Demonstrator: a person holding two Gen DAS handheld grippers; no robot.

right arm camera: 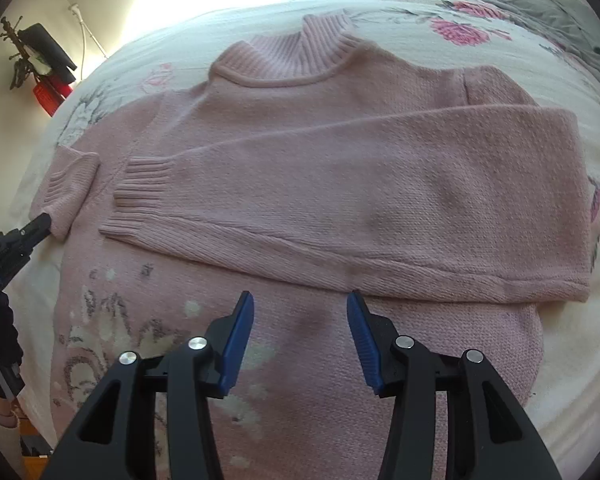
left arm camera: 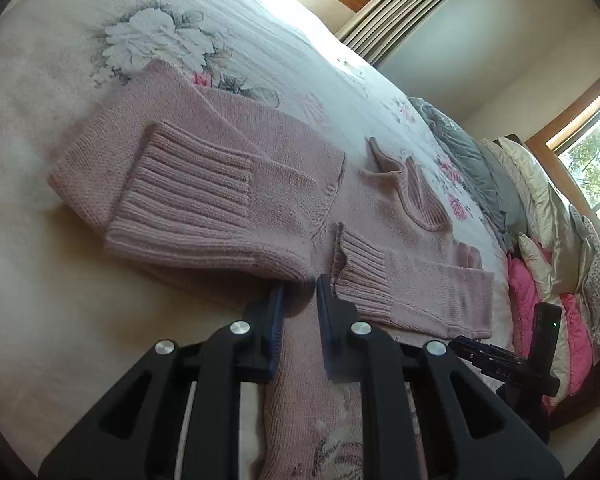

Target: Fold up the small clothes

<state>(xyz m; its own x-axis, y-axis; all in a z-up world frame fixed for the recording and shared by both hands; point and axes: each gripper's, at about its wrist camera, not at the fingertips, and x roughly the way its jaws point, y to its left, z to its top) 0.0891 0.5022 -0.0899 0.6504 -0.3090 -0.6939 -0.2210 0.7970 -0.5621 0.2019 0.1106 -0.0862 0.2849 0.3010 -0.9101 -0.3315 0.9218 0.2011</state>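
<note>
Sunlit from a window behind, a bed (left arm camera: 40, 128) with a white floral quilt is shown in the left wrist view, and the pink knitted sweater (left arm camera: 284, 160) is spread flat on it. One sleeve has been doubled back so that its ribbed cuff (left arm camera: 188, 192) lies on the folded sleeve at the garment's side, and a second cuff (left arm camera: 360, 268) lies just beyond the left tongs (left arm camera: 299, 294). These tongs are seen narrowly parted over the knit, with nothing gripped between the pads. In the right wrist view the same sweater (right arm camera: 300, 120) is seen collar away, and the far sleeve (right arm camera: 380, 152) has been laid across the chest, its cuff reaching almost to the opposite side. The right tongs (right arm camera: 300, 304) are held wide apart and empty above the patterned lower body. Judged from this, the sleeve folds appear largely done; the body has not yet been folded up from the hem, and that step is taken to remain.
</note>
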